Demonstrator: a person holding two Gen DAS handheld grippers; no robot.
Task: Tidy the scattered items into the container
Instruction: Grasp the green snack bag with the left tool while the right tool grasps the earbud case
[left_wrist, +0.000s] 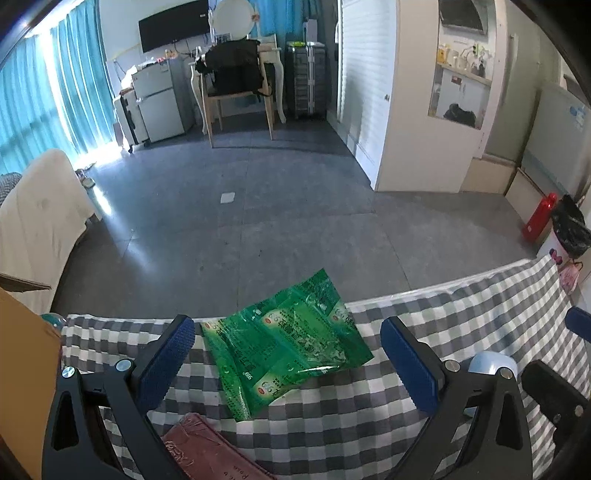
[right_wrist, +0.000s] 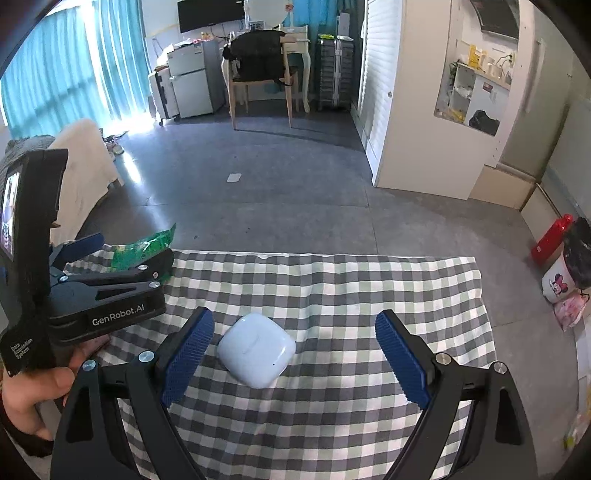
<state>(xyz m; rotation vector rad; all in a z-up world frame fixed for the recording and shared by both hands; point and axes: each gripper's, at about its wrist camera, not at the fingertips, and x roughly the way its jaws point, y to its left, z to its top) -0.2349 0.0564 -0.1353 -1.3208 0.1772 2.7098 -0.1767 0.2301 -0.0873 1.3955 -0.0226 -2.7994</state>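
A green foil packet (left_wrist: 284, 341) lies on the grey checked tablecloth (left_wrist: 461, 317), partly over the far edge. My left gripper (left_wrist: 288, 328) is open with the packet between its blue pads, jaws apart from it. A white earbud case (right_wrist: 256, 349) lies on the cloth (right_wrist: 332, 280); it also shows in the left wrist view (left_wrist: 493, 363). My right gripper (right_wrist: 295, 328) is open, its left pad close beside the case. The left gripper (right_wrist: 122, 254) and the packet (right_wrist: 144, 247) show at the left of the right wrist view.
A brown cardboard box (left_wrist: 26, 369) stands at the left of the table. A dark red pouch (left_wrist: 207, 450) lies near the left gripper's base. Beyond the table edge is grey floor, a red bottle (right_wrist: 552, 238) and bags (right_wrist: 565, 280) at the right.
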